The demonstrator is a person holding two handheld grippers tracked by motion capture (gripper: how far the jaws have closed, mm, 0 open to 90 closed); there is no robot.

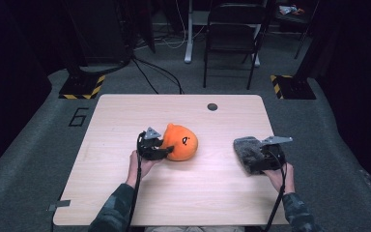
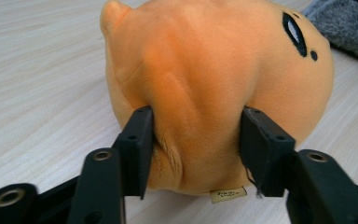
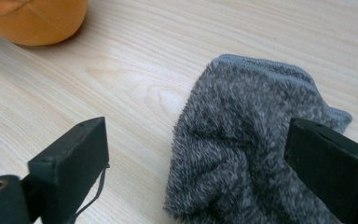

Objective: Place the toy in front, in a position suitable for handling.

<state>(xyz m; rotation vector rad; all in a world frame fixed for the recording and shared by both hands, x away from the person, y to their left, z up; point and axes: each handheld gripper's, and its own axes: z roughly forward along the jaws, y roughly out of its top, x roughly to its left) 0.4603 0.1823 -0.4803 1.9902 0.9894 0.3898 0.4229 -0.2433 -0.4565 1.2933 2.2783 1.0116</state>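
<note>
high view: left gripper (image 1: 166, 147) squeezes the orange plush toy (image 1: 181, 141) mid-table, pads pressing its sides. at three o'clock, right gripper (image 1: 261, 159) hangs wide apart over the grey sock (image 1: 248, 151), gripping nothing.

My left gripper (image 1: 166, 146) points toward three o'clock, its jaws pinching a soft thing between them. My right gripper (image 1: 258, 157) points toward ten o'clock, jaws spread wide, pressing nothing.

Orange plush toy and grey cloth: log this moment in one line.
left gripper: shut on orange plush toy | right gripper: open, jaws astride grey fuzzy cloth | both things on wooden table
</note>
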